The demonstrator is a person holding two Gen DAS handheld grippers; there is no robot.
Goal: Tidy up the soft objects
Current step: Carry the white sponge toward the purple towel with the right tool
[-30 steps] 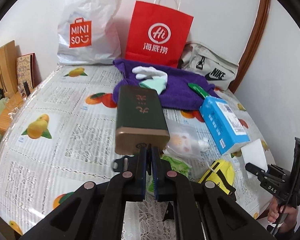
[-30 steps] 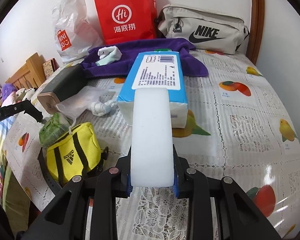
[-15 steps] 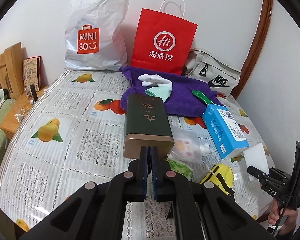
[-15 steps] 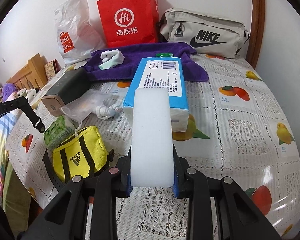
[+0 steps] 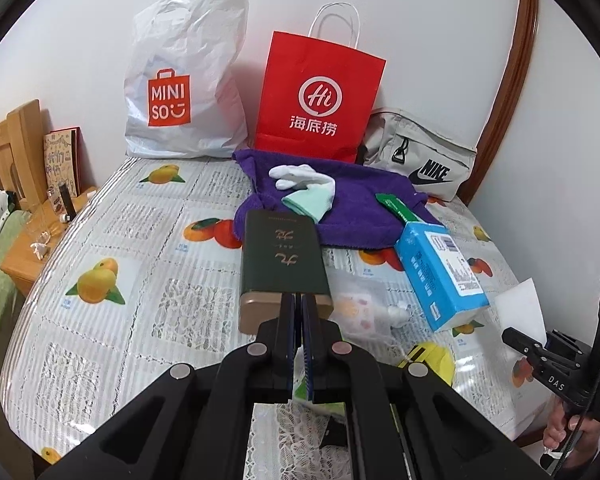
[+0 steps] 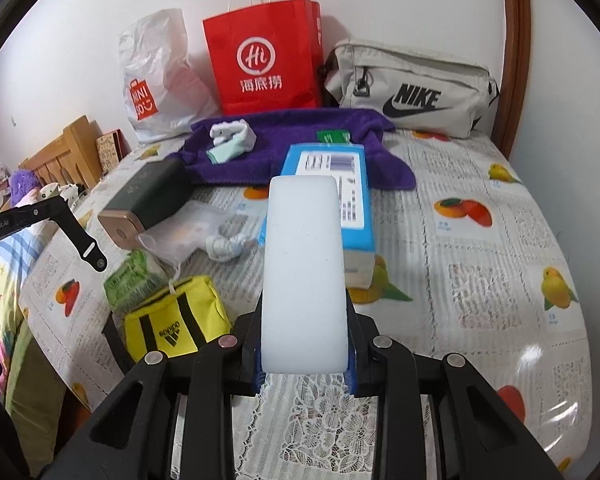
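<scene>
The right gripper (image 6: pixel 304 364) has its fingers clenched on a white sponge block (image 6: pixel 303 272), which stands up out of them and is held above the bench (image 6: pixel 480 272), clear of its fruit-print cover. The left gripper (image 5: pixel 299 340) has its fingers pressed together with nothing between them, hanging over the near end of a dark green tin (image 5: pixel 282 256) with a gold base. Just right of the tin lies a clear plastic pouch (image 6: pixel 188 232), and past that a blue tissue pack (image 5: pixel 440 272) lying flat. Toward the near edge sit a yellow adidas pouch (image 6: pixel 172 326) and, touching it, a green wipes packet (image 6: pixel 134 280). Farther back a purple towel (image 5: pixel 356 208) is spread out, with a white and mint sock pair (image 5: pixel 308 186) on top and a small green packet (image 5: pixel 396 206) on its right side. Against the wall stand a white MINISO bag (image 5: pixel 184 80), a red paper bag (image 5: pixel 320 96) and a beige Nike bag (image 6: pixel 412 88). In the left view, a hand (image 5: pixel 568 432) grips the handle of the right gripper at the lower right
</scene>
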